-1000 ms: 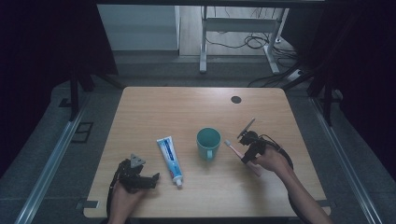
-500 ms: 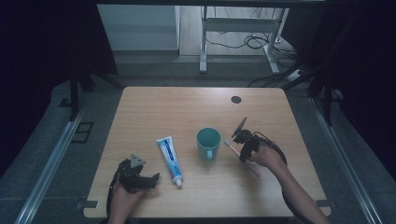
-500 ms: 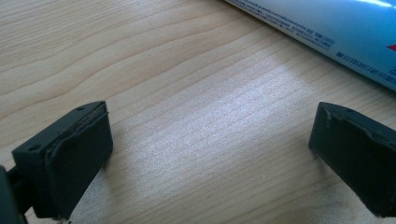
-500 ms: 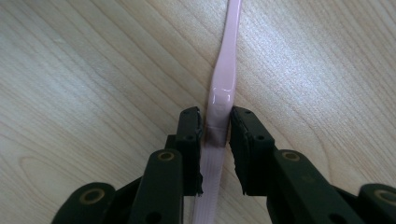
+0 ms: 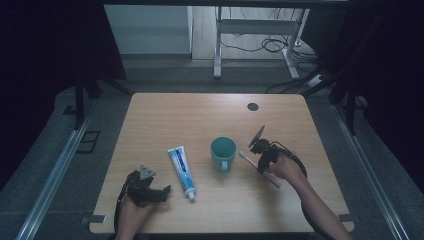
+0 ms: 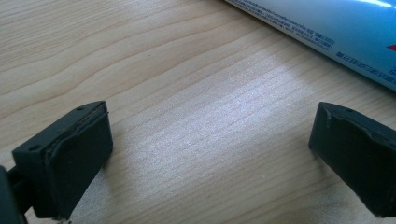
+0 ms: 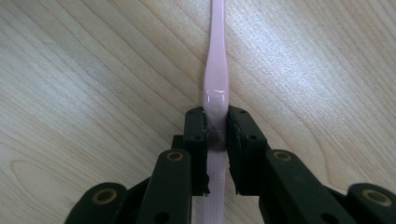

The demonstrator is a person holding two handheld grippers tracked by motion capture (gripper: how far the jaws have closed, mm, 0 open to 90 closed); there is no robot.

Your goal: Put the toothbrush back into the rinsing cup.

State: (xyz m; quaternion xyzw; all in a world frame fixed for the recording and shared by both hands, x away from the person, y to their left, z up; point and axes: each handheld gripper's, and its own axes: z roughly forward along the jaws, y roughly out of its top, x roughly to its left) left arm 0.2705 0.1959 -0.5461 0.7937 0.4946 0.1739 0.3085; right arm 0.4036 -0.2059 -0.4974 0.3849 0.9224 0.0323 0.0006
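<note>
Right gripper point(image 7: 216, 133) — jaws just closing, now pinched on the pink toothbrush point(image 7: 217, 70), lying right of the teal cup point(image 5: 223, 152), left gripper point(image 6: 210, 154) wide open — nothing held, near-left by the toothpaste tube point(image 5: 181, 171)

A pink toothbrush point(image 7: 217, 79), teal cup point(image 5: 223, 152), and blue-and-white toothpaste tube point(image 5: 181, 170) on pale wood-grain table point(image 5: 200, 115).

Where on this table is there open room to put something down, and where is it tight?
The far half of the table, beyond the mug and up to the dark round spot, lies bare. The near edge between both hands is free too. It is crowded between the toothpaste tube, mug and right gripper pinching the pink toothbrush.
</note>
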